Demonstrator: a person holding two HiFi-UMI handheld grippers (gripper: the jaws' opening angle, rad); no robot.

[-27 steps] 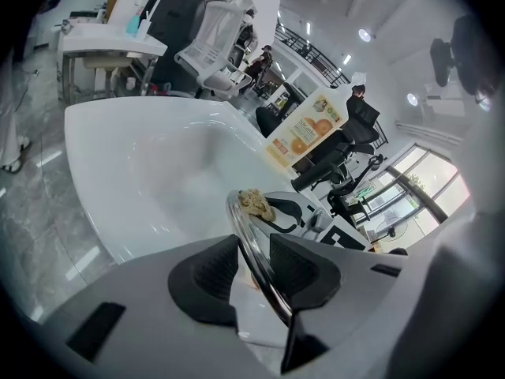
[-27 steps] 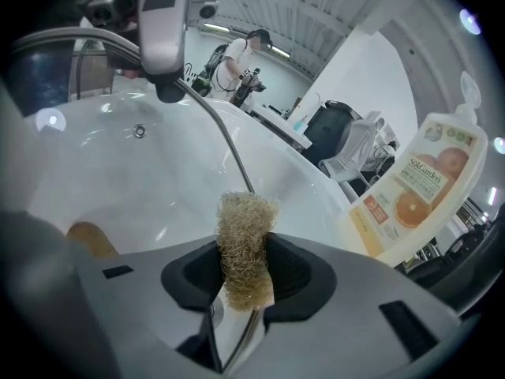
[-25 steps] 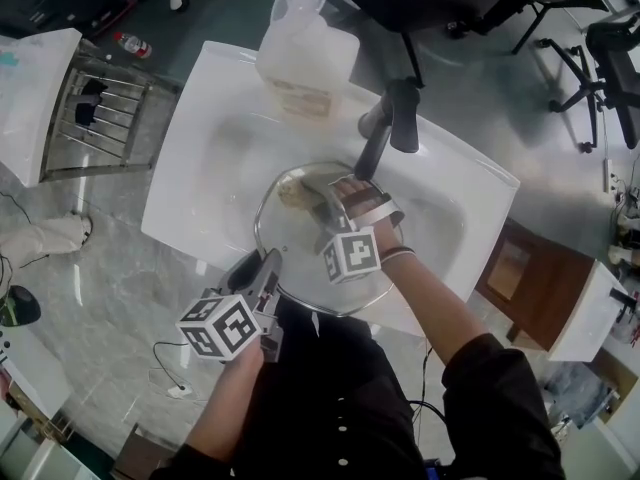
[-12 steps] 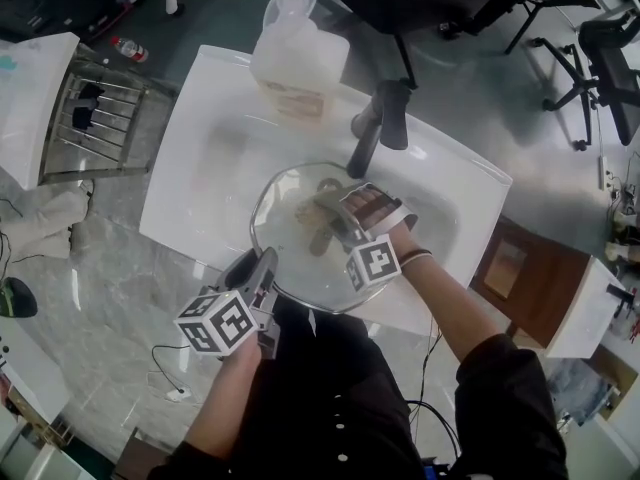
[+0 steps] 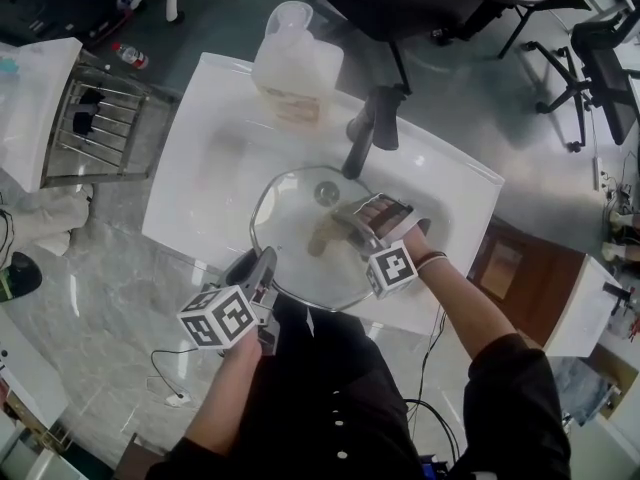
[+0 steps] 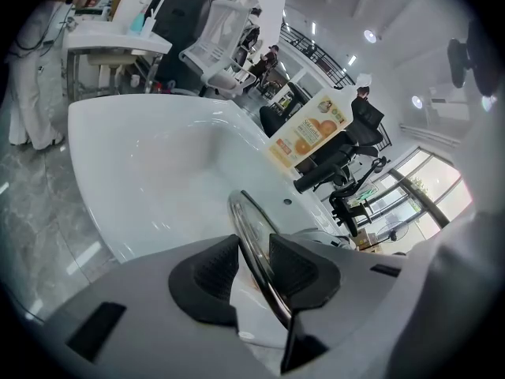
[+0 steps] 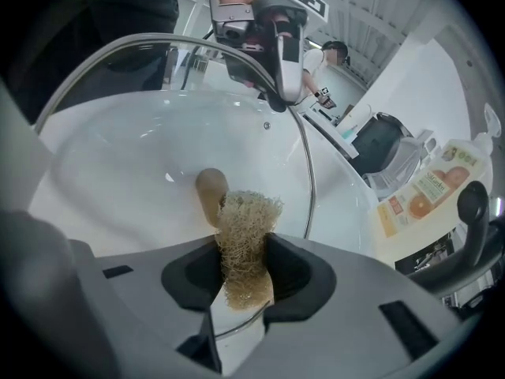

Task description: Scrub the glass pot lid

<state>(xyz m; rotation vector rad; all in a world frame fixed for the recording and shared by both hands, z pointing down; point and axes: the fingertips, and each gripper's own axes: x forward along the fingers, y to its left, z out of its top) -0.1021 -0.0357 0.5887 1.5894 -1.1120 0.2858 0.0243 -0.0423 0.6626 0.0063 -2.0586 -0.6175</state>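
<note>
The left gripper (image 6: 254, 268) pinches the lid's (image 5: 285, 218) near rim. The right gripper (image 7: 245, 273) clamps a loofah (image 7: 246, 227) pressed on the glass, just beside the knob (image 7: 208, 192).

The person wears a loose black top (image 5: 335, 398) with long black sleeves (image 5: 515, 398) and a thin dark wristband (image 5: 432, 259). The grey left gripper (image 5: 262, 264) and right gripper (image 5: 345, 220) carry white cubes (image 5: 222, 316) with black square markers.

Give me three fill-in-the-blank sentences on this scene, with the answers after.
The left gripper has its jaws shut on the round glass pot lid's metal ____.
The right gripper has its jaws shut on a tan fibrous ____.
The lid is over the white ____, before the black faucet.
Missing: rim; scrubber; sink.
</note>
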